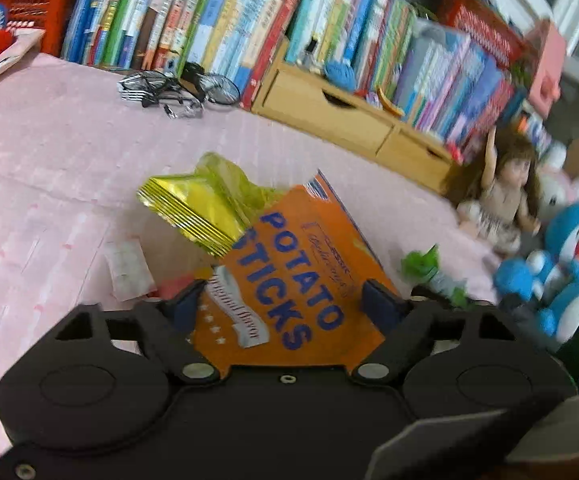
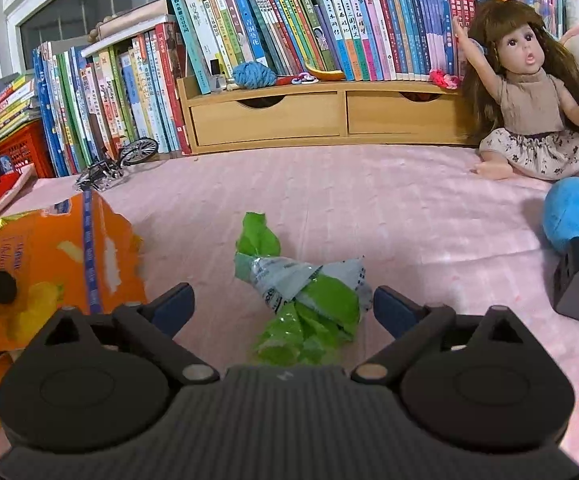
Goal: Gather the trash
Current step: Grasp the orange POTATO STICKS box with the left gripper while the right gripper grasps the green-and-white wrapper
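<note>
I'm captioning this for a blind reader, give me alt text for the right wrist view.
A crumpled green wrapper lies on a pink cloth between the right gripper's open fingers, untouched. An orange snack box is at left; a doll sits before a row of books.

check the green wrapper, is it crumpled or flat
Crumpled: the green wrapper lies twisted and bunched on the pink cloth.

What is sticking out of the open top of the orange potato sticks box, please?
A yellow foil wrapper pokes out of the potato sticks box, which sits between the left gripper fingers. The box walls hide anything deeper inside.
</note>
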